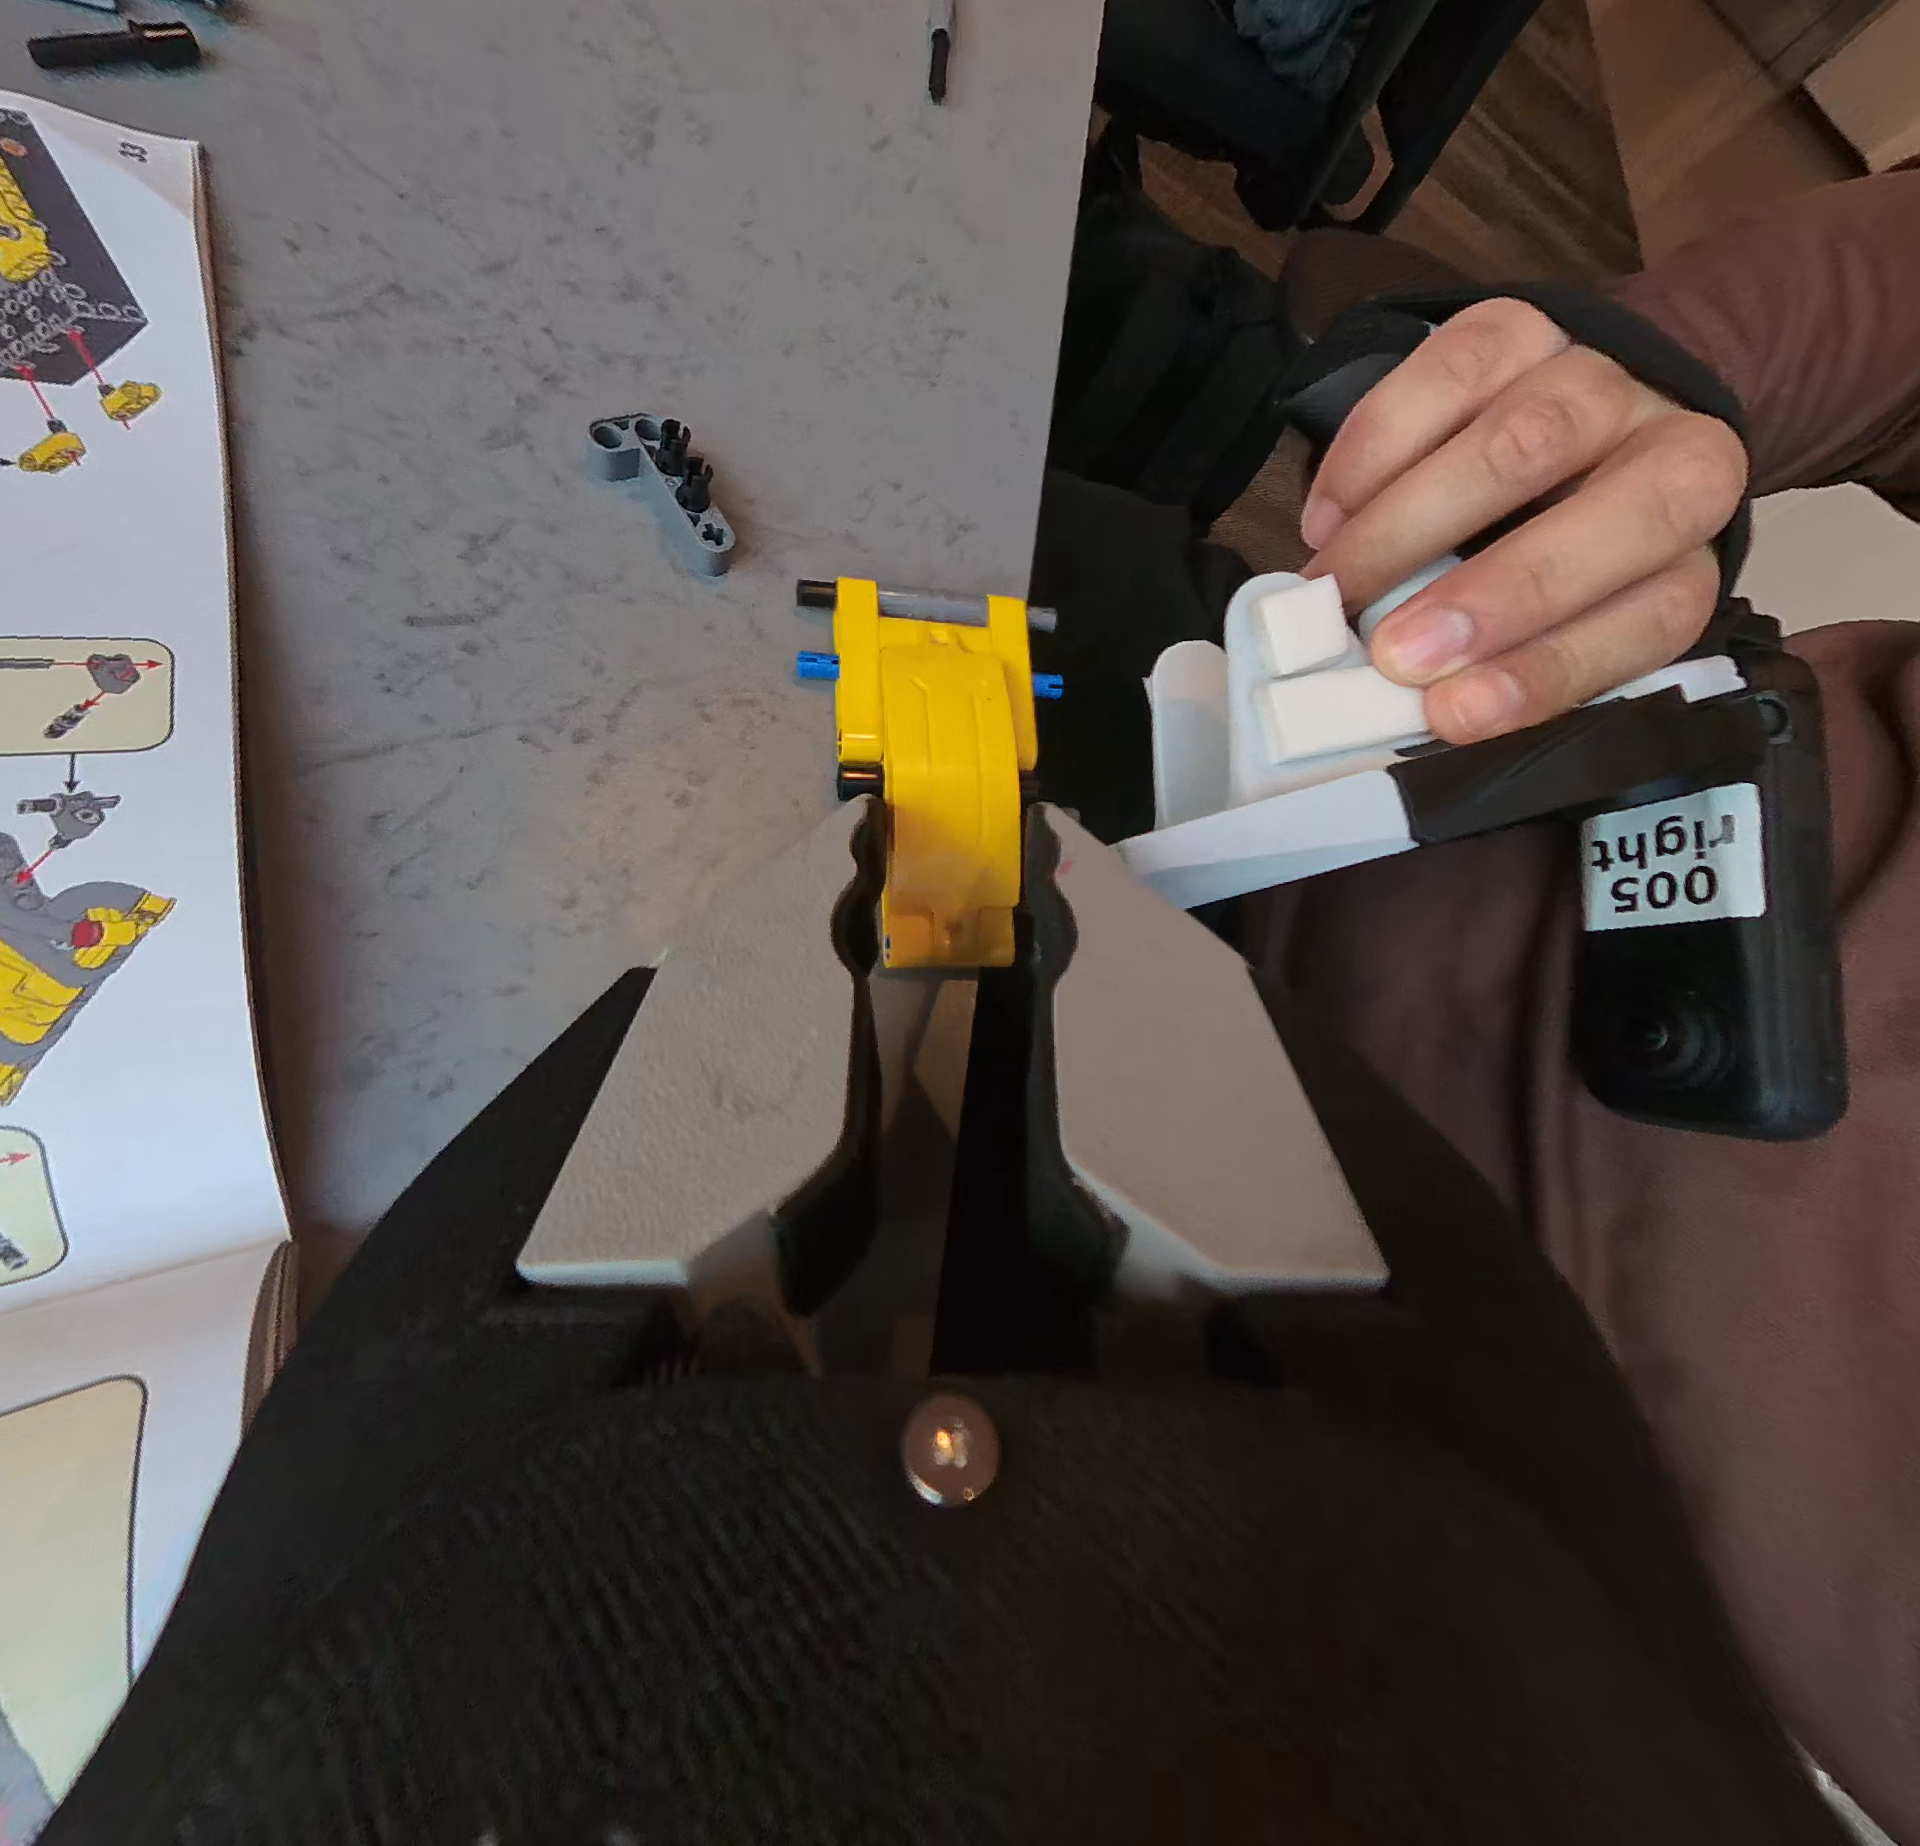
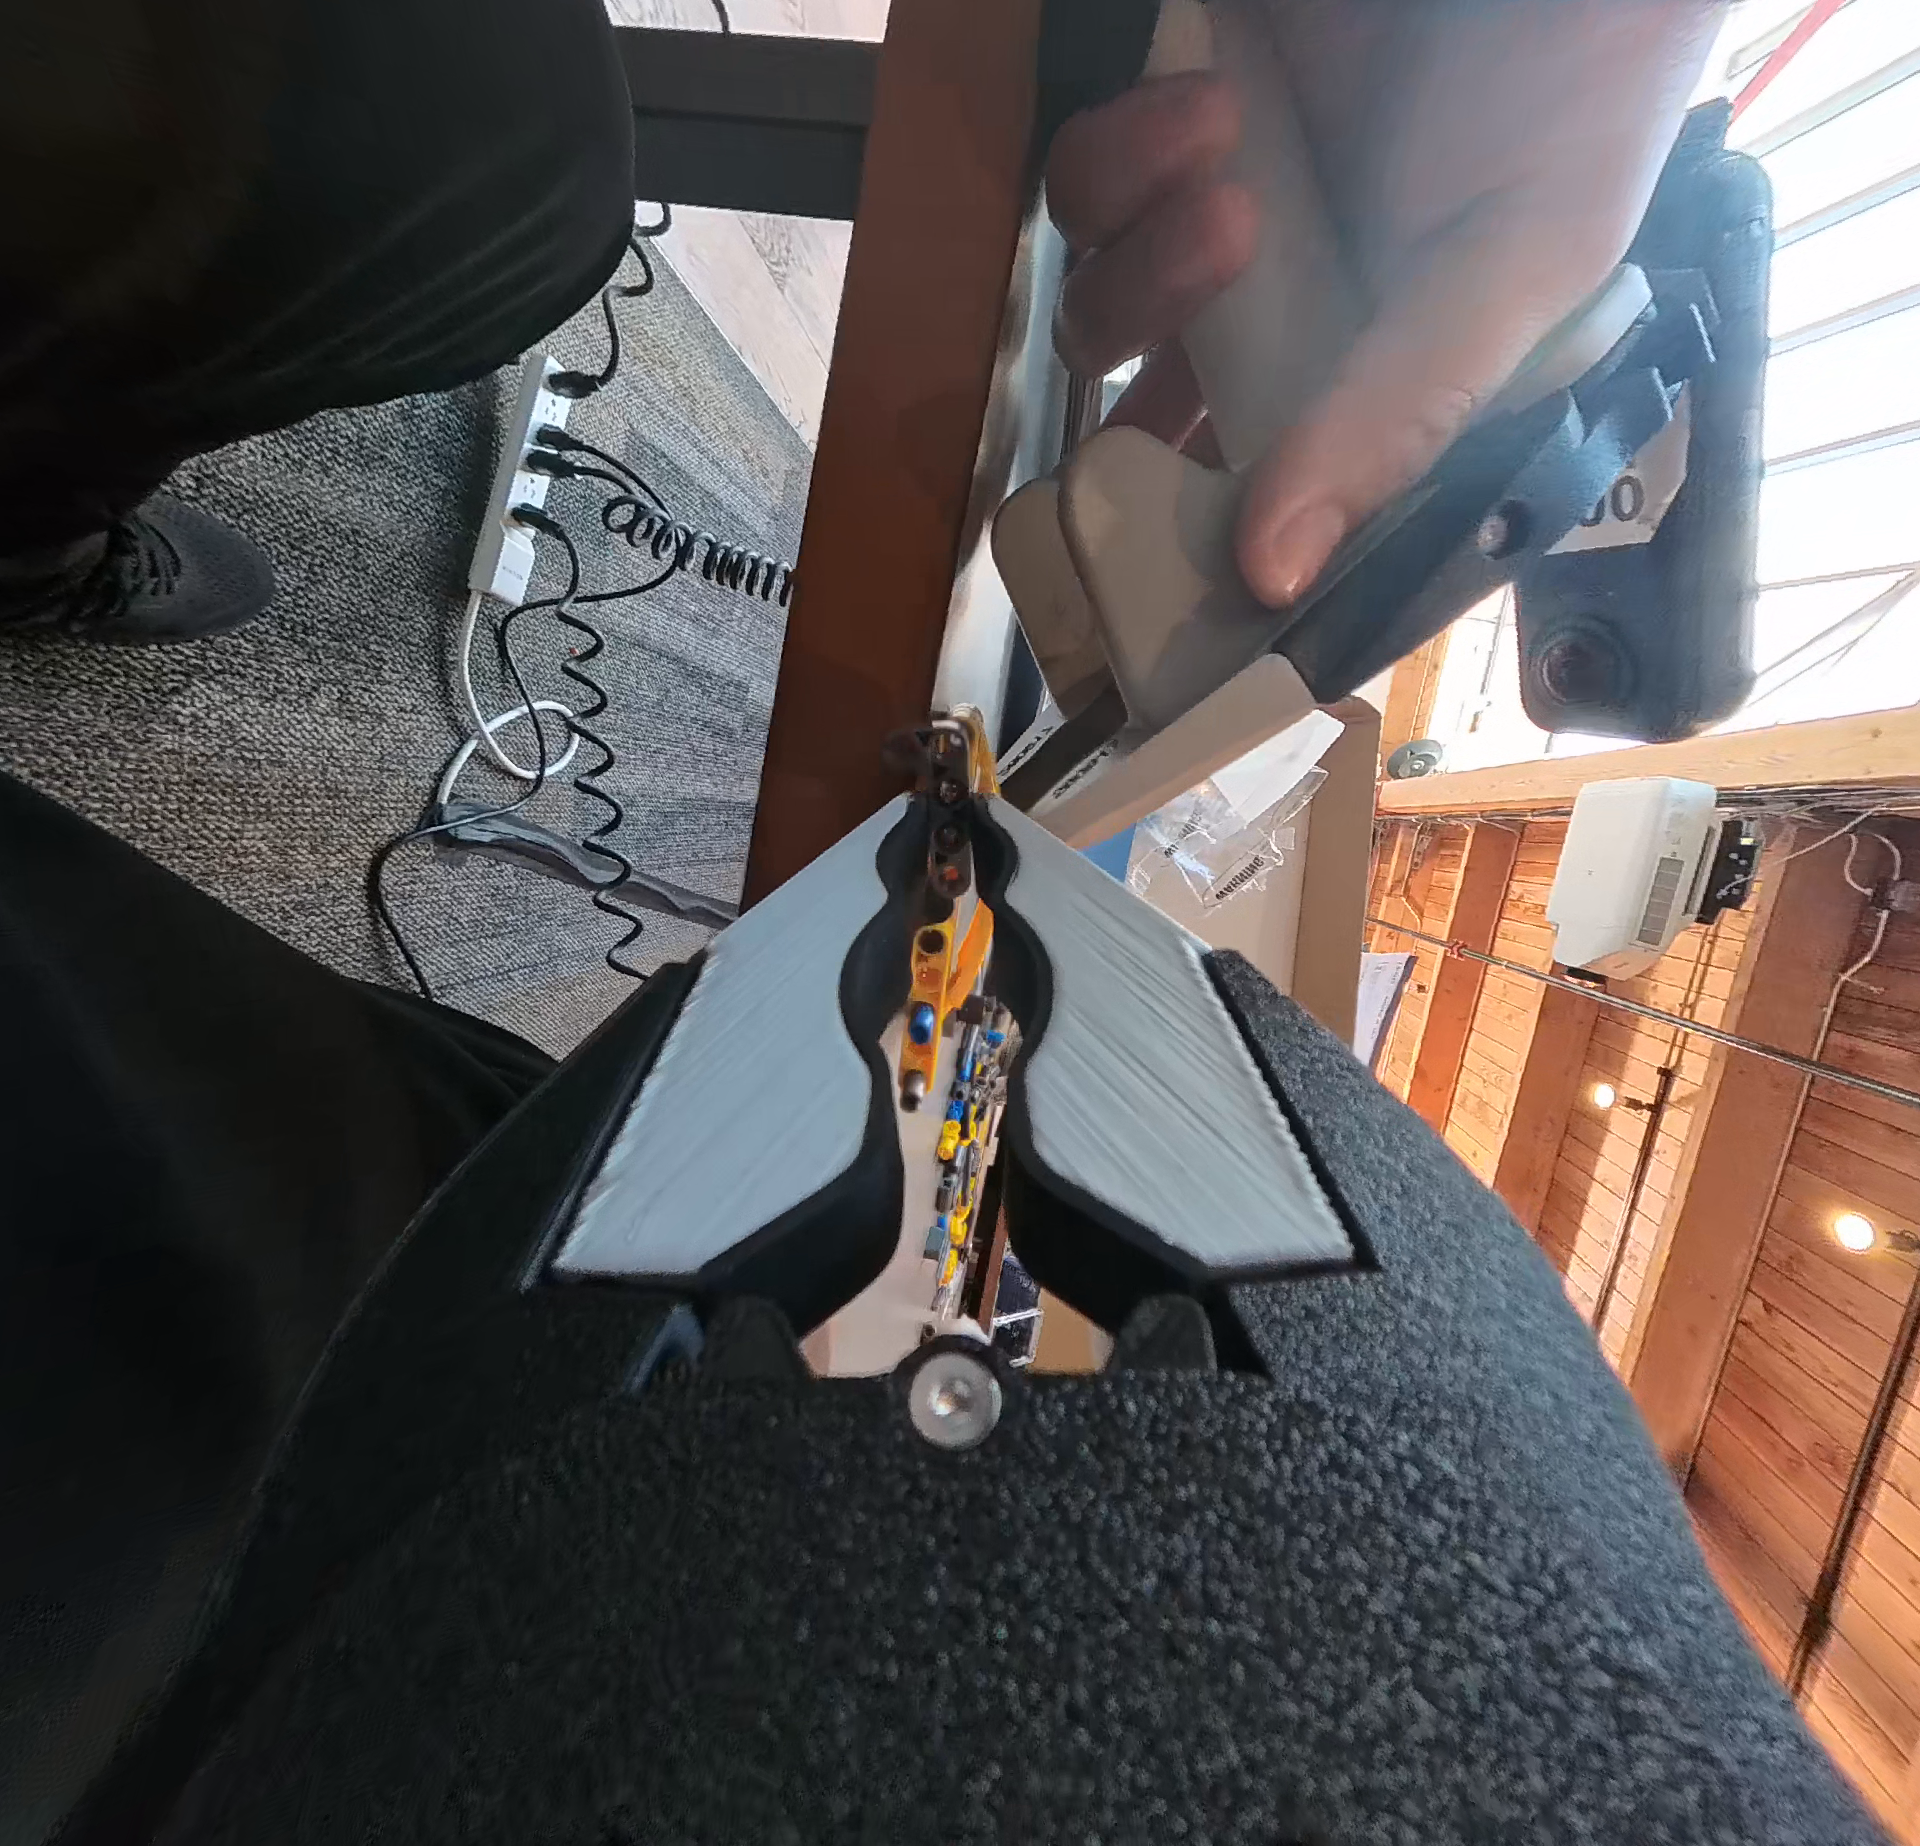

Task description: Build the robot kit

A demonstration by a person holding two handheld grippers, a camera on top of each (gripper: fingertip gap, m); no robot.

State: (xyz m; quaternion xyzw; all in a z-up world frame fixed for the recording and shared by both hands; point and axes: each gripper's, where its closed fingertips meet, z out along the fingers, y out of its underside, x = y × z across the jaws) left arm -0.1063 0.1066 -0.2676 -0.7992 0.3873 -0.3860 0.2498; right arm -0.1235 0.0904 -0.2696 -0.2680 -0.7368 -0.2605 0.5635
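Left gripper (image 1: pixel 948 809) clamped on yellow brick assembly (image 1: pixel 940 757) above grey worktop (image 1: pixel 623 238) edge. Right gripper (image 2: pixel 948 809) closed on thin black-and-yellow beam (image 2: pixel 940 923). White label (image 1: pixel 1671 858) on right camera; wording withheld.

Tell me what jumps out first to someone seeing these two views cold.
The bright yellow brick assembly grabs the eye first, pinched in the left gripper over the edge of the grey table. To its right, a hand holds the other gripper's white handle with a black camera beneath. In the right wrist view, the right gripper is closed on a thin dark beam, seen edge-on.
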